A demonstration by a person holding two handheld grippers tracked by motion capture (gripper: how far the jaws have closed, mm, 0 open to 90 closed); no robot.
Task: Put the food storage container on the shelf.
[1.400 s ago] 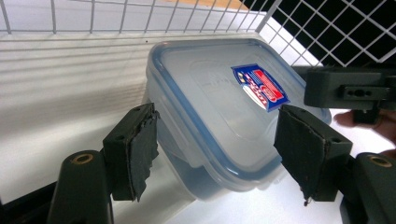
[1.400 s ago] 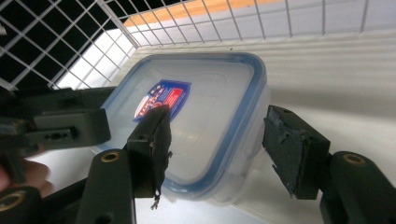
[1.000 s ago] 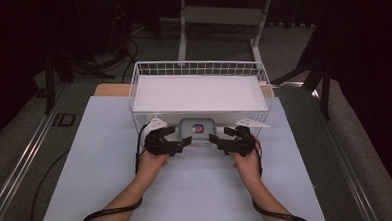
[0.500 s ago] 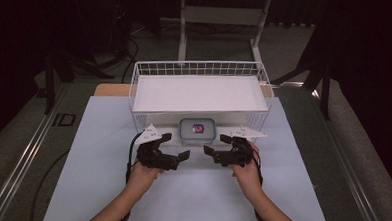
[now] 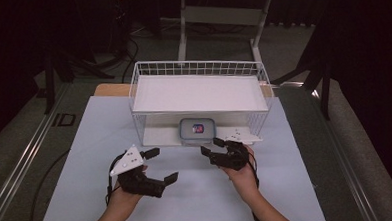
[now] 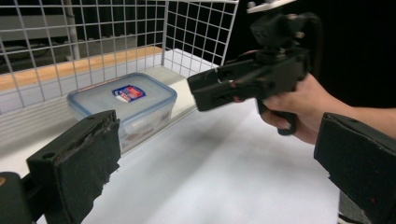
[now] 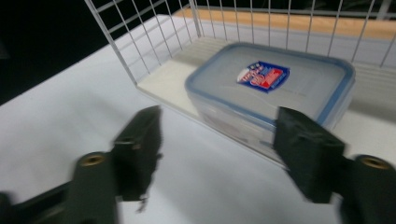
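Clear plastic, blue-rimmed, the box [image 5: 197, 131] sat on the lower shelf of the wire rack [image 5: 198, 70], at its open front edge, lid on with a red and blue label. It lay ahead of the right gripper [image 5: 213, 147], near its jaws, which stood apart and empty over the white mat [image 5: 85, 145]. The left gripper [image 5: 162, 165] hung farther back, jaws spread wide and holding nothing; the box was ahead and to its left in the left gripper view.
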